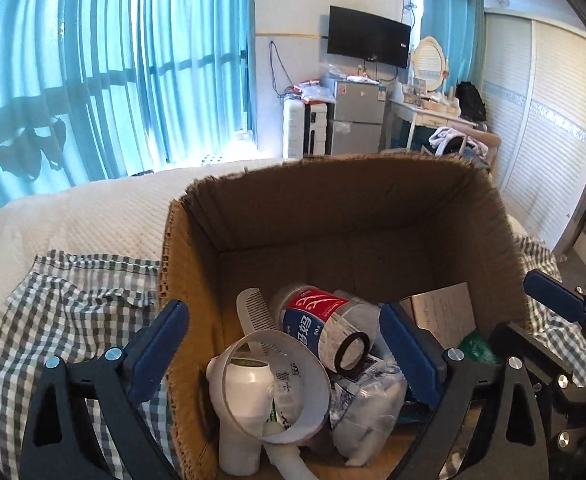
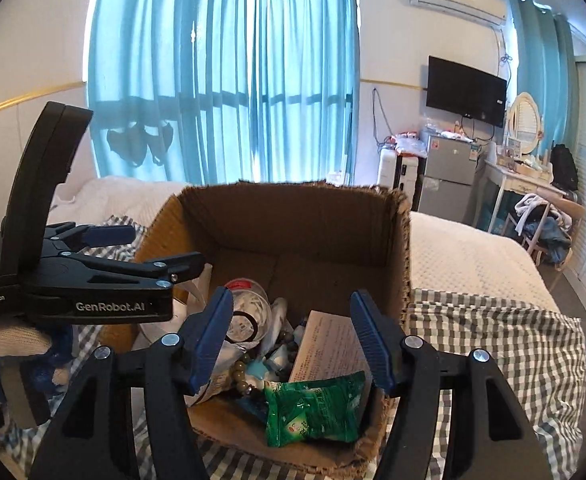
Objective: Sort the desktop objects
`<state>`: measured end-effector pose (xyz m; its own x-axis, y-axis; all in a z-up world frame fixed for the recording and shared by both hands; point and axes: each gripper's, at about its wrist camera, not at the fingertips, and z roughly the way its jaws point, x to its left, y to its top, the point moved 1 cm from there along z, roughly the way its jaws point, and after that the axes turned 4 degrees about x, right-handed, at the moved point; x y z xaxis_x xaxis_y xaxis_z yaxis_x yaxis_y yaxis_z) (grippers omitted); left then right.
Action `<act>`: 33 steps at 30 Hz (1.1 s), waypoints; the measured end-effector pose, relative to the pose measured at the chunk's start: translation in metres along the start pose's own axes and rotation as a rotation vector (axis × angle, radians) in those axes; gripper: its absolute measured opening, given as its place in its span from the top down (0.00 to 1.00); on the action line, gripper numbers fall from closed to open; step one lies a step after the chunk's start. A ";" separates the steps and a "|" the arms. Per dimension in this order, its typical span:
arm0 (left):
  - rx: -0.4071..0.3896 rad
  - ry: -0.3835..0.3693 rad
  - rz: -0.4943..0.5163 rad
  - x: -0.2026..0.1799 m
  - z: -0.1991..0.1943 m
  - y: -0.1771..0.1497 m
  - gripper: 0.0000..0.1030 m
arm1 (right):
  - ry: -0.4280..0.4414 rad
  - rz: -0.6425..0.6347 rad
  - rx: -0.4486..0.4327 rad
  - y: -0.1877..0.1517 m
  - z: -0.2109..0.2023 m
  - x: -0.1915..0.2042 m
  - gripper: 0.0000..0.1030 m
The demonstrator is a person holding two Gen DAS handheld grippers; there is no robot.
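An open cardboard box (image 1: 333, 216) stands on the bed. My left gripper (image 1: 285, 344) is open wide over its left wall, one finger outside and one inside, gripping nothing. Below it lie a white tape ring (image 1: 277, 384), a white bottle (image 1: 245, 396), a white comb (image 1: 255, 312) and a clear jar with a red-and-blue label (image 1: 321, 324). My right gripper (image 2: 293, 338) hangs open over the box's near right corner, empty. Under it a green packet (image 2: 313, 412) rests on a printed booklet (image 2: 329, 344), beside a bead bracelet (image 2: 245, 372).
The box (image 2: 293, 220) sits on a grey checked cloth (image 2: 493, 344) spread over a white bedspread (image 2: 465, 248). A gloved hand (image 2: 9, 344) holds the left gripper. Blue curtains (image 2: 221, 80), a small fridge (image 2: 449, 176) and a dressing table (image 2: 529, 180) stand beyond.
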<state>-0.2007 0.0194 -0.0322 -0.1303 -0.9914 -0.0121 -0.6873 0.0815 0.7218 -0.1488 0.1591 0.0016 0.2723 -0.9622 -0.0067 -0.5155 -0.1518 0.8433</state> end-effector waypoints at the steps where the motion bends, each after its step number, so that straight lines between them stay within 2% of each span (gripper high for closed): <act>1: -0.008 -0.001 -0.004 0.002 -0.005 0.002 0.04 | -0.001 0.002 -0.010 0.001 -0.006 0.000 0.39; 5: -0.057 -0.015 -0.028 0.007 -0.029 0.007 0.00 | -0.012 0.015 -0.055 0.006 -0.027 0.006 0.31; 11: -0.129 -0.034 -0.057 0.011 -0.072 0.009 0.00 | -0.052 0.029 -0.146 0.015 -0.066 0.009 0.16; 15: -0.180 -0.039 -0.070 0.010 -0.103 0.006 0.00 | -0.059 0.055 -0.197 0.018 -0.095 0.011 0.00; 18: -0.221 -0.038 -0.076 0.011 -0.127 0.001 0.00 | -0.080 0.064 -0.251 0.018 -0.119 0.013 0.00; 24: -0.293 -0.023 -0.071 0.007 -0.171 -0.016 0.00 | -0.103 0.066 -0.302 0.014 -0.156 0.020 0.00; 29: -0.314 -0.056 -0.062 0.007 -0.197 -0.032 0.00 | -0.115 0.064 -0.337 0.002 -0.185 0.032 0.00; 33: -0.346 -0.019 -0.060 0.002 -0.211 -0.048 0.00 | -0.111 0.052 -0.338 -0.009 -0.197 0.043 0.00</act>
<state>-0.0171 -0.0086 0.0796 -0.1120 -0.9911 -0.0722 -0.4121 -0.0198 0.9109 0.0273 0.1639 0.0994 0.1536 -0.9881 -0.0022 -0.2238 -0.0369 0.9739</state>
